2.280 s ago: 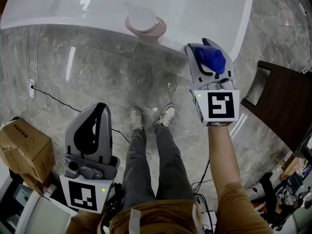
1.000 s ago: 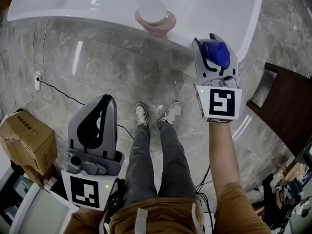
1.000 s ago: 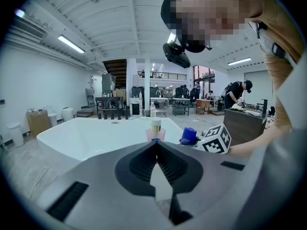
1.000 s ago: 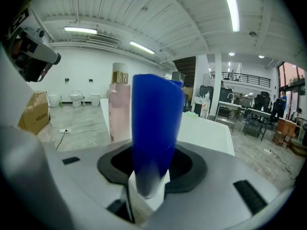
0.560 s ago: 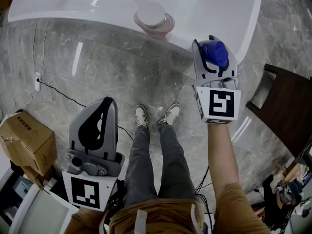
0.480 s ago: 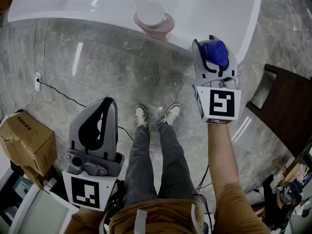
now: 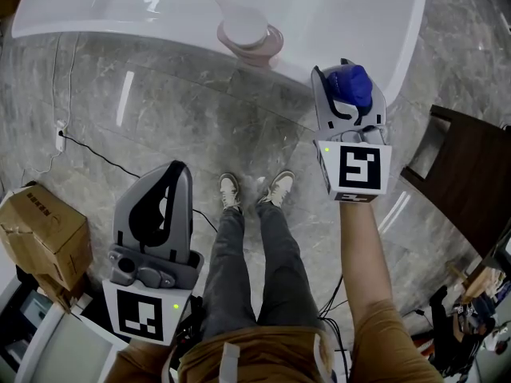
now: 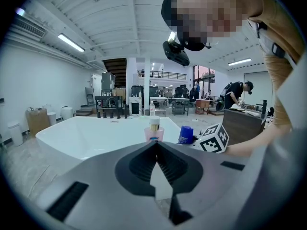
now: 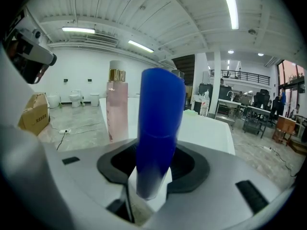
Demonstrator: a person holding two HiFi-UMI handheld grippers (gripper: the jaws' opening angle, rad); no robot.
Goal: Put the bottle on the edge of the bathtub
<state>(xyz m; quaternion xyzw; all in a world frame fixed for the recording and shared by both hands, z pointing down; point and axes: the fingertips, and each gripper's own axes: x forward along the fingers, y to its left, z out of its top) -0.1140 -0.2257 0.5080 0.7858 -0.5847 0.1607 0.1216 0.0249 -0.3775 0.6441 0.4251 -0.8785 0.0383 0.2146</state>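
Observation:
A blue bottle (image 7: 352,85) stands upright between the jaws of my right gripper (image 7: 345,75), which is shut on it. The gripper hovers over the floor, just in front of the white bathtub's rim (image 7: 403,58) near its right corner. In the right gripper view the blue bottle (image 9: 158,128) fills the centre, with a pink bottle (image 9: 116,104) behind it to the left. That pink, white-capped bottle (image 7: 249,34) stands on the tub's near edge. My left gripper (image 7: 166,174) hangs low at the left, shut and empty, its jaws meeting (image 8: 156,150).
The floor is grey marble. A cardboard box (image 7: 40,238) sits at the lower left, and a black cable (image 7: 88,156) trails across the floor. Dark wooden furniture (image 7: 471,174) stands to the right. The person's legs and shoes (image 7: 255,191) are between the grippers.
The right gripper with the blue bottle has drifted slightly left beside the tub corner. The left gripper has stayed where it was.

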